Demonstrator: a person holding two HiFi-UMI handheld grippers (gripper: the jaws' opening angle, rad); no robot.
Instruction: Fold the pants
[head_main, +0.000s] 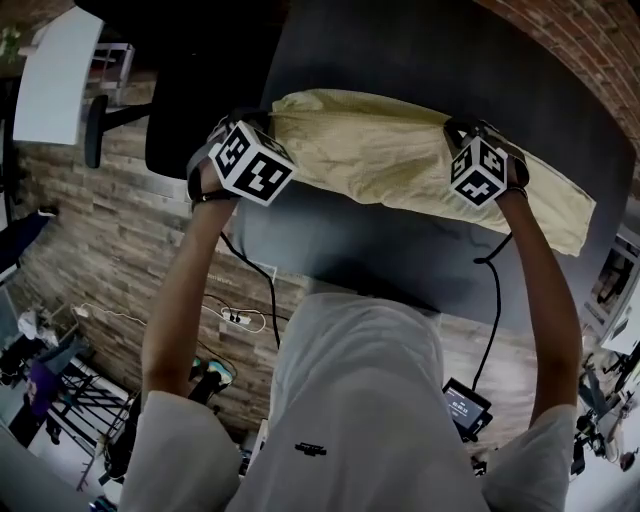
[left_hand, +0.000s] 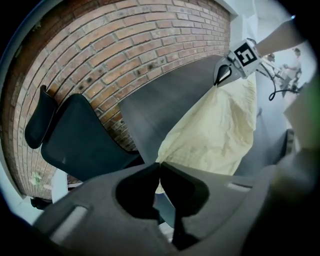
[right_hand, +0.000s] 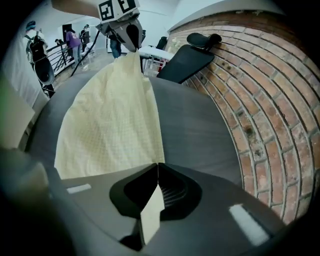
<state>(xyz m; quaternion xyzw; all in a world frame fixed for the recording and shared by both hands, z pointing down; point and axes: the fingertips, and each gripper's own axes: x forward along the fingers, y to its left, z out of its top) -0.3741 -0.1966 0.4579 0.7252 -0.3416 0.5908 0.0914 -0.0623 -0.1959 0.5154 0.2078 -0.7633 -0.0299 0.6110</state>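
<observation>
pants (head_main: 370, 150) on table (head_main: 400, 250); black chair (head_main: 190, 95), brick wall (head_main: 585, 50) beyond

No text or number is legible. The small dark mark (head_main: 311, 449) on the person's shirt (head_main: 350, 390) is too tiny to read.
</observation>
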